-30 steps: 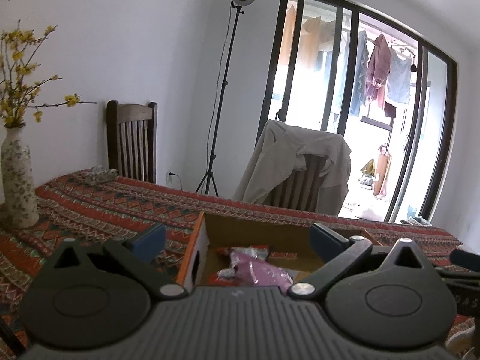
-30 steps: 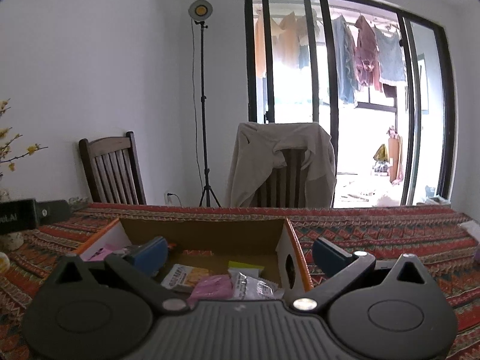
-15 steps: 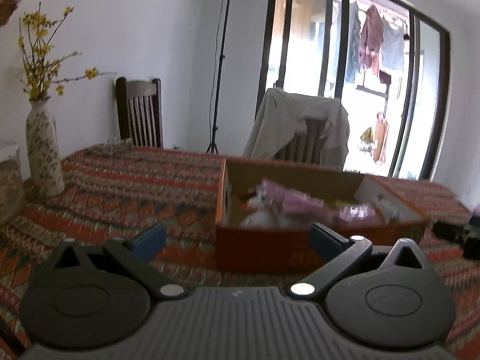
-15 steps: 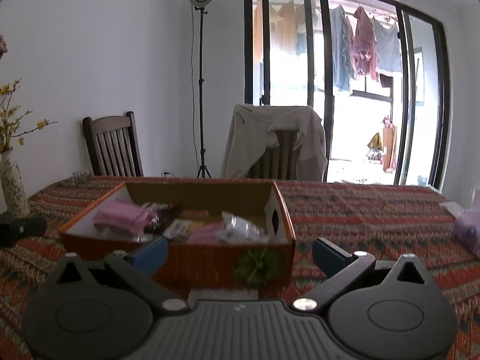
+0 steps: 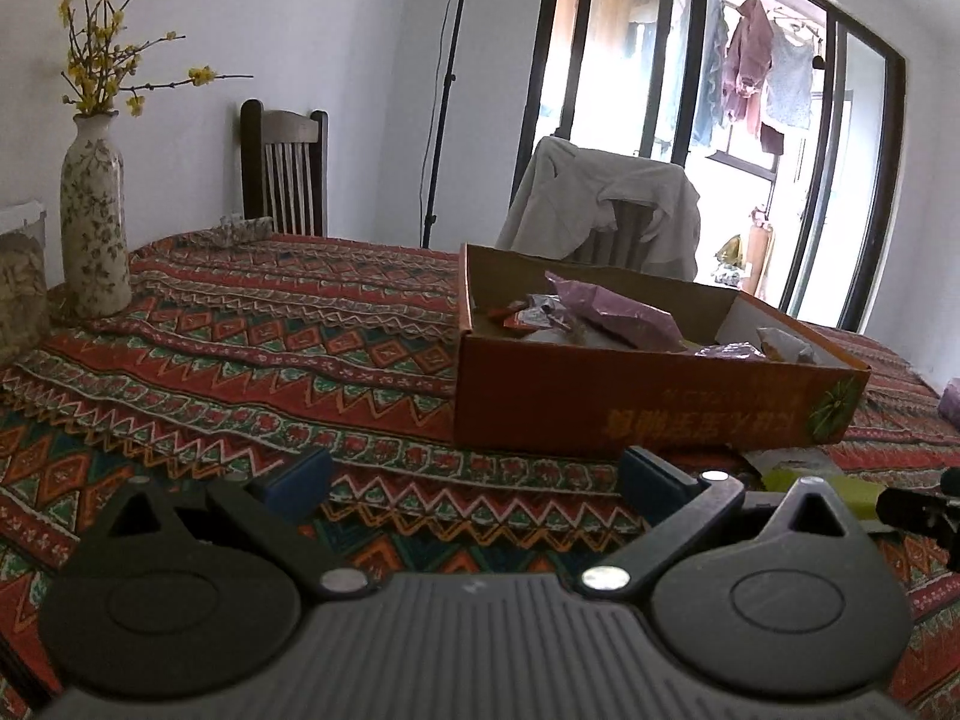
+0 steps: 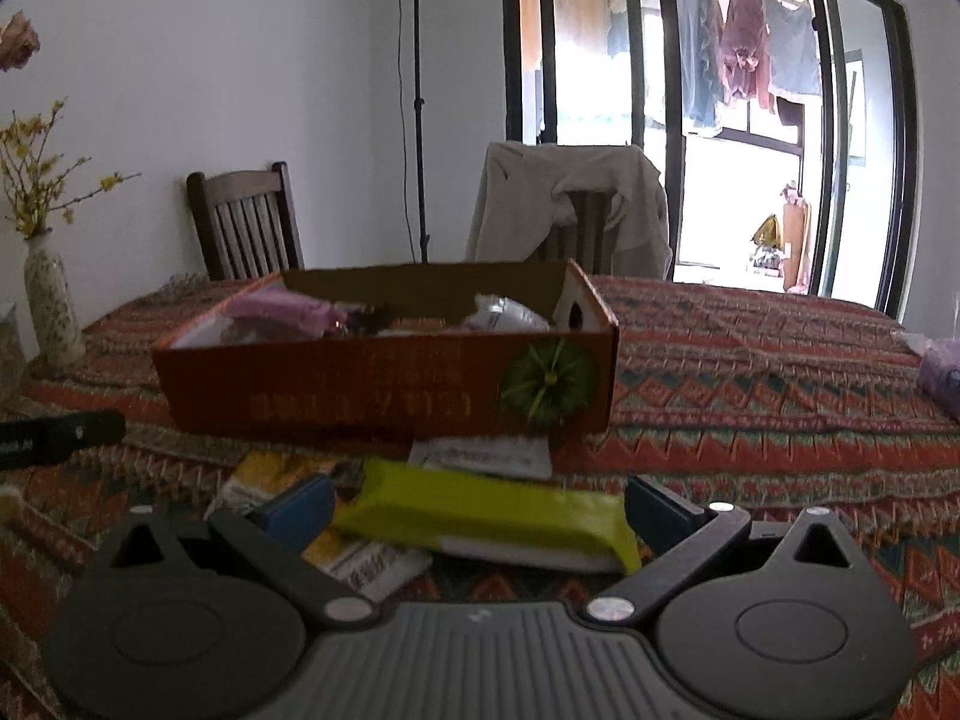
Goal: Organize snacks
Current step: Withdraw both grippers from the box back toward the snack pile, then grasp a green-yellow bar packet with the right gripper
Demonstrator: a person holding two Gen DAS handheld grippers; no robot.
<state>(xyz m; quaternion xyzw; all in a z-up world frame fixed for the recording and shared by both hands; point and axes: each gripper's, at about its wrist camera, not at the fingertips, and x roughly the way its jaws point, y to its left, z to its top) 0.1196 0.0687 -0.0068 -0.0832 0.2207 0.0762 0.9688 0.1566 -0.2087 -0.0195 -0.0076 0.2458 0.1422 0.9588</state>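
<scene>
The desk (image 5: 252, 324), covered by a red, green and orange patterned cloth, carries an orange cardboard box (image 6: 384, 390) that serves as the landmark here. Behind the box, a chair draped with a pale jacket (image 6: 570, 204) stands before the glass doors, and a bare wooden chair (image 6: 246, 222) stands behind the box's left end. To the left of the box, near the desk edge, a flowered vase (image 5: 95, 210) holds yellow-blossomed twigs. Inside the box lie several snack packets, among them a pink wrapper (image 5: 618, 312) toward its left end and a clear silvery one (image 6: 510, 312) toward its right end. In front of the box, on the cloth, lie loose snacks: a white packet (image 6: 480, 456) partly tucked under the box's front edge, a yellow-green bar (image 6: 486, 516) nearer the camera, and a yellow and white packet (image 6: 336, 534) left of and partly under that bar. The right tongs (image 6: 480, 507) are spread wide in front of the box with the yellow-green bar lying between their blue pads, gripping nothing. The left tongs (image 5: 474, 474) are likewise spread wide and empty, over bare cloth in front of the box's left corner.
</scene>
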